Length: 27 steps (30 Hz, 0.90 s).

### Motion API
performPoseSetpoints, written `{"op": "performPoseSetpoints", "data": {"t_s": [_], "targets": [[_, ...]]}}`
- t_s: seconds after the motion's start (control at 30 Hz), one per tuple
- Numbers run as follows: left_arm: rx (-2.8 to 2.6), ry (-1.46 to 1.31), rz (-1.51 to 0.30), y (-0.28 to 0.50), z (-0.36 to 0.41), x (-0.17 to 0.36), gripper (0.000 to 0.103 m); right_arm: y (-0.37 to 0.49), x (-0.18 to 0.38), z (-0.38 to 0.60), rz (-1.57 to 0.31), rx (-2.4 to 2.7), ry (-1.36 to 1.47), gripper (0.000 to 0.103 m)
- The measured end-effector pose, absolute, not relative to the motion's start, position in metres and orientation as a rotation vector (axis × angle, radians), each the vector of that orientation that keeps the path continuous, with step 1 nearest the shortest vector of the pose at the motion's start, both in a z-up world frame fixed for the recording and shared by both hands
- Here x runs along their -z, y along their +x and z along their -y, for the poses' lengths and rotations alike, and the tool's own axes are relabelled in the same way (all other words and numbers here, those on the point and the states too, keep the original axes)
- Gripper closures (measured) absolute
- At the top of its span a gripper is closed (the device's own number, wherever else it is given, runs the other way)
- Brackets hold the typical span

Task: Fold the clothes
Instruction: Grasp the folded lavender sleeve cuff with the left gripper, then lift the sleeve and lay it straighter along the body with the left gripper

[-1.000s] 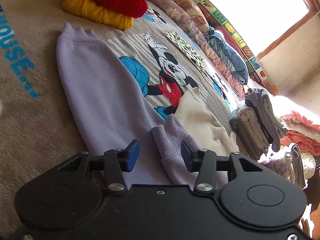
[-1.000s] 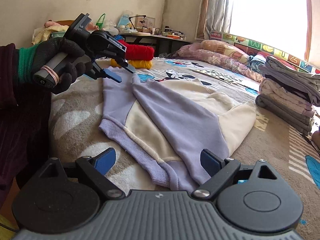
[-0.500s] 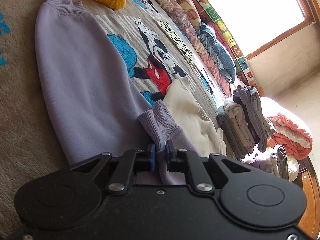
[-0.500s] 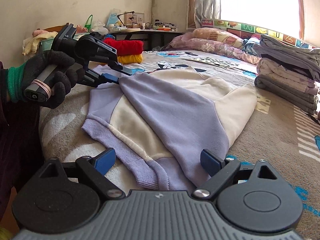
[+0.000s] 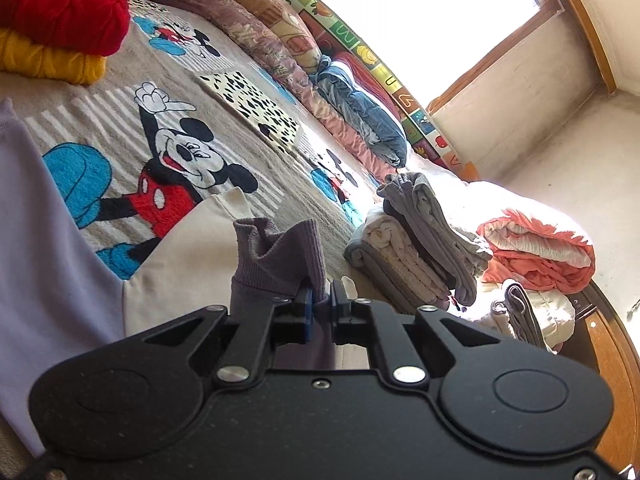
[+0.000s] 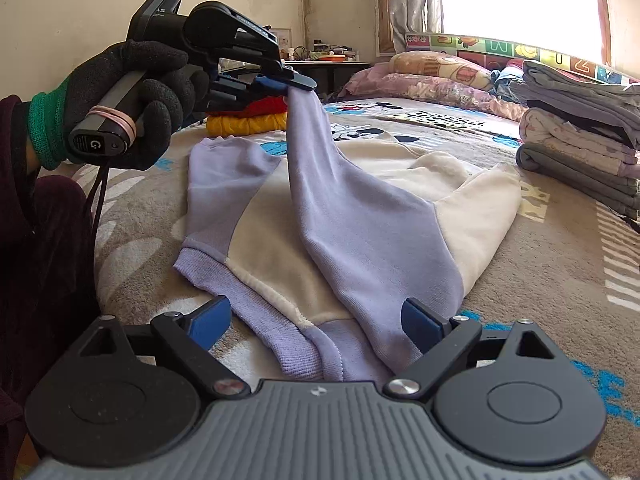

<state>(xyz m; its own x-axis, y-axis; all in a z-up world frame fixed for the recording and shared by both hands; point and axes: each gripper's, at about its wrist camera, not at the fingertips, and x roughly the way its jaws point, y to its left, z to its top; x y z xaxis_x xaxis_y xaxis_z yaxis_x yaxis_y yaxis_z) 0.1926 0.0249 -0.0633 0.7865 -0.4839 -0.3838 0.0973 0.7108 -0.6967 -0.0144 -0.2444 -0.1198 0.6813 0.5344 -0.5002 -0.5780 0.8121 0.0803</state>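
Fold barely begun; left gripper (image 6: 294, 85) pinched cuff of lilac-and-cream fleece sweatshirt (image 6: 348, 216), sleeve raised; right gripper (image 6: 316, 320) gaped wide, empty; body unfolded.

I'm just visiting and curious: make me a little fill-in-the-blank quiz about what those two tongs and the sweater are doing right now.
1. The left tongs are shut on the sweater's ____.
2. The right tongs are ____, holding nothing.
3. The sweater is lilac and ____.
4. A red bundle lies on top of a ____ one.

Missing words: cuff; open; cream; yellow
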Motion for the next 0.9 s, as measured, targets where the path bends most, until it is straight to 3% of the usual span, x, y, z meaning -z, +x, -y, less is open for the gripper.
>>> {"op": "performPoseSetpoints", "data": {"t_s": [0.9], "targets": [[0.403,-0.407,-0.692,0.282,0.121,0.068,0.097,-0.003,0.123,0.267,-0.633,-0.662,0.102,0.012]]}}
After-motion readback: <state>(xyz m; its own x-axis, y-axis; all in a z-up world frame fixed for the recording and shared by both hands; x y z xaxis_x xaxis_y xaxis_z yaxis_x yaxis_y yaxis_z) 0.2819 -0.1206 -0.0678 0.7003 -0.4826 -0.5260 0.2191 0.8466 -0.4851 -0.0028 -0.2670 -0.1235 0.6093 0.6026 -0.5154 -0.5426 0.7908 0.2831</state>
